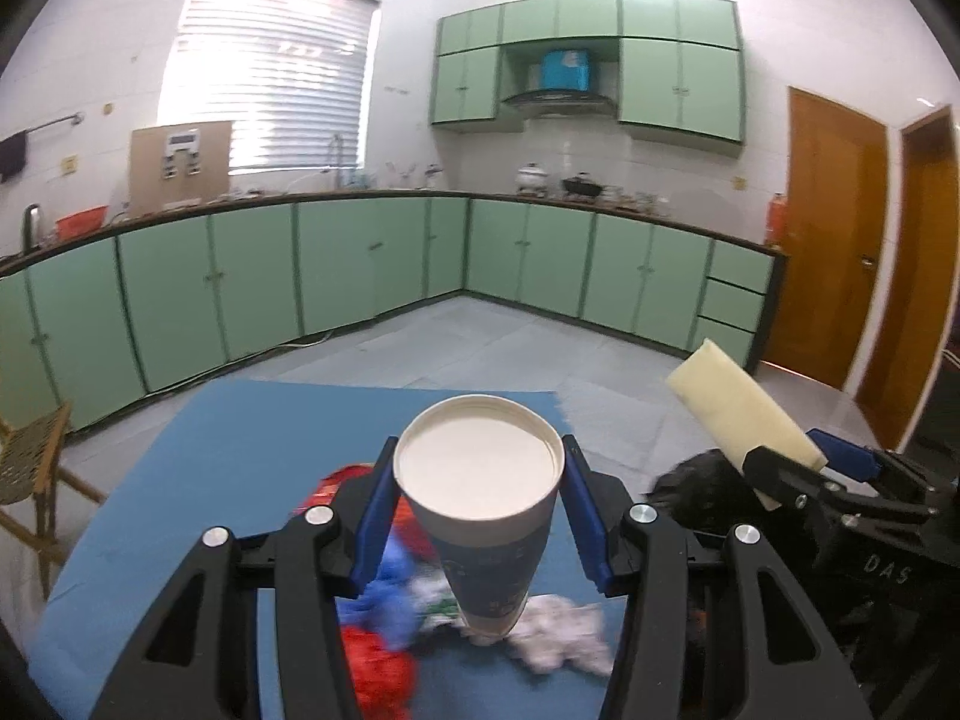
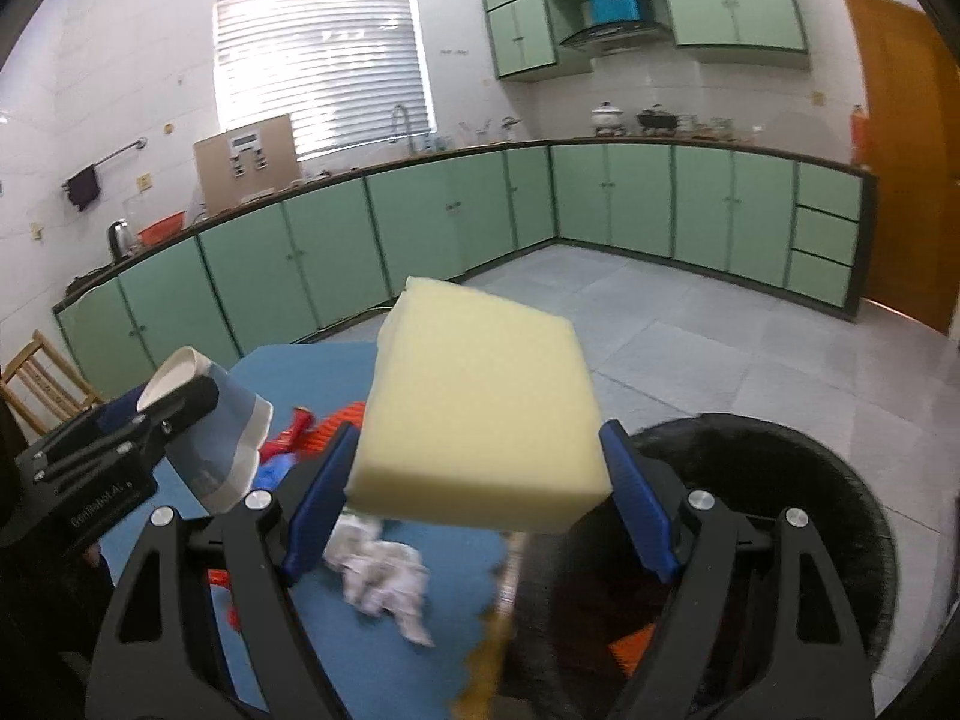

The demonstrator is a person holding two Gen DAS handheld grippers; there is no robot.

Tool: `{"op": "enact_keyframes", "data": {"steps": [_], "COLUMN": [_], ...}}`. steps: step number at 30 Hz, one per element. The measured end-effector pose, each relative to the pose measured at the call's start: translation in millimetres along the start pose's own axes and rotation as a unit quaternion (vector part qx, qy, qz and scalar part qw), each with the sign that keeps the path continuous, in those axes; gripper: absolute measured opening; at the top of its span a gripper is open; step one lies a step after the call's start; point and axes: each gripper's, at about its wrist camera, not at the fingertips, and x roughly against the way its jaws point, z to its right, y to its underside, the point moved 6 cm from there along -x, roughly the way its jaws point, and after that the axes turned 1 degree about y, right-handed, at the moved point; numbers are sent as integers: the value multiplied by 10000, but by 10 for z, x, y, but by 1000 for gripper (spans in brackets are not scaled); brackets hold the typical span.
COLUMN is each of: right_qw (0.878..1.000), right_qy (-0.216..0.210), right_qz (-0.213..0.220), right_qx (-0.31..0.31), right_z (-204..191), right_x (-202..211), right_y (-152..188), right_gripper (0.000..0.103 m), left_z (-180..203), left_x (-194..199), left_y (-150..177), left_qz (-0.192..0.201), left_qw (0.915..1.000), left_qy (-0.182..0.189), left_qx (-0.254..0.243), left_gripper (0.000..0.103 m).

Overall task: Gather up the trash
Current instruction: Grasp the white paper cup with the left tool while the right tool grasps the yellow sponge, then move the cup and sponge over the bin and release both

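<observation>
Gripper point(image 1: 480, 516) grips cup point(image 1: 480, 468) above wrappers point(image 1: 384, 630).

Occlusions and unreadable areas, both wrist views

I see the wrappers point(image 1: 384, 660) on the blue mat point(image 1: 240, 450) only as red, blue and white smears, blurred, partly covered by the left claw point(image 1: 478, 516) and its paper cup point(image 1: 480, 480), so I cannot tell what they are. The crumpled white paper point(image 2: 384, 582) is soft-edged, and the foam block point(image 2: 480, 414) hides what lies behind it. The black bin point(image 2: 780, 480) is cut off by the lower frame edge and screened by the right claw point(image 2: 480, 516); its orange contents are unclear. Small items on the far worktop point(image 1: 600, 192) are too tiny to name. The wooden chair point(image 1: 30, 468) is cropped at the left edge.
</observation>
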Motion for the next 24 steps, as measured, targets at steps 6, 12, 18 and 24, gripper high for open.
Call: {"op": "enact_keyframes", "data": {"steps": [6,12,18,24], "right_qw": [9983,9944,9885,9836], "right_qy": [548,981,1349,1546], "right_qz": [-36,-169,-397,-584], "right_qx": [-189,-352,-563,-724], "right_z": [579,1029,1445,1704], "right_x": [211,313,324,275], "right_y": [148,395,715,955], "right_gripper": [78,78,78,78], "left_z": [571,1107,1568,1923], "left_x": [-126,-340,-607,-810], "left_y": [42,147,241,420], "left_qz": [-110,-304,-500,-681], "left_qw": [9982,9934,9876,9832], "left_qy": [572,1076,1455,1649], "left_qx": [-150,-260,-322,-397], "left_gripper": [51,51,51,51]}}
